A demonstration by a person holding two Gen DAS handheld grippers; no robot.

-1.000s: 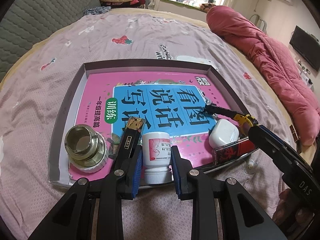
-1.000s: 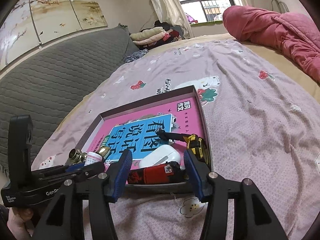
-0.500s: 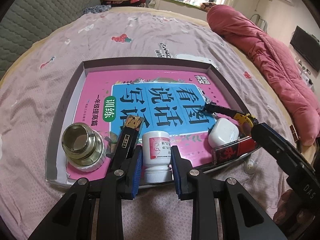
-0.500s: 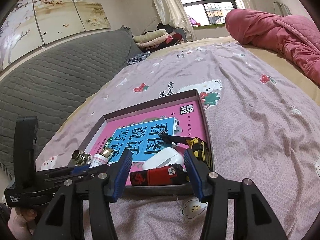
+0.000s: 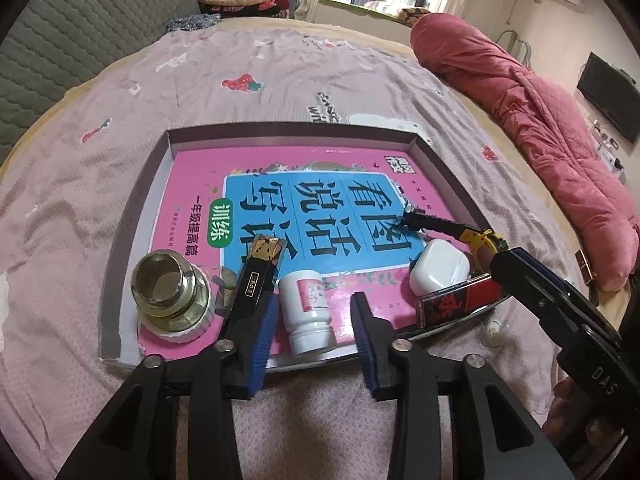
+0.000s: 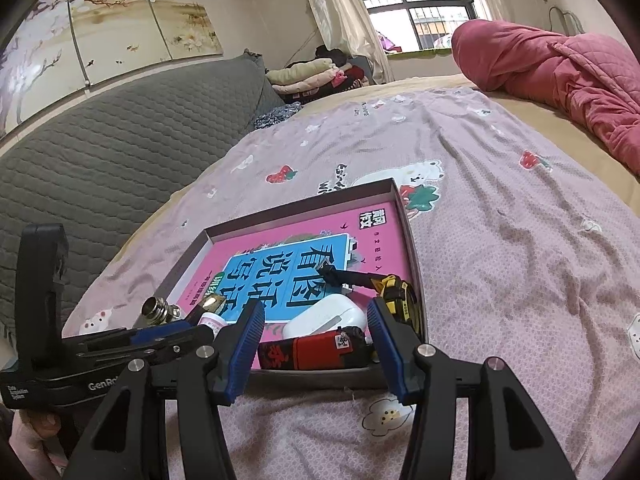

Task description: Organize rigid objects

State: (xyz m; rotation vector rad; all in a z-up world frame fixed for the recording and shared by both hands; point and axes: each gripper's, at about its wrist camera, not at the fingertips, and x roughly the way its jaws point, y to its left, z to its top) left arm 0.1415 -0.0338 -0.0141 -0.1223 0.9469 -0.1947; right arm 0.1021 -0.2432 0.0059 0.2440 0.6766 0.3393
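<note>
With my left gripper (image 5: 314, 322) spread wide around the released white pill bottle (image 5: 307, 310) in the tray (image 5: 132, 220) and my right gripper (image 6: 316, 334) equally wide, empty, facing the red lighter (image 6: 316, 350), I judge sorting nearly done.

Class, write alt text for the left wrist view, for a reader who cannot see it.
The open left tool straddles a small white bottle lying at the near edge of a tray on a bed. Also in the tray: a pink book, a metal fitting, a black box, a white case, a red lighter and a tape measure.
</note>
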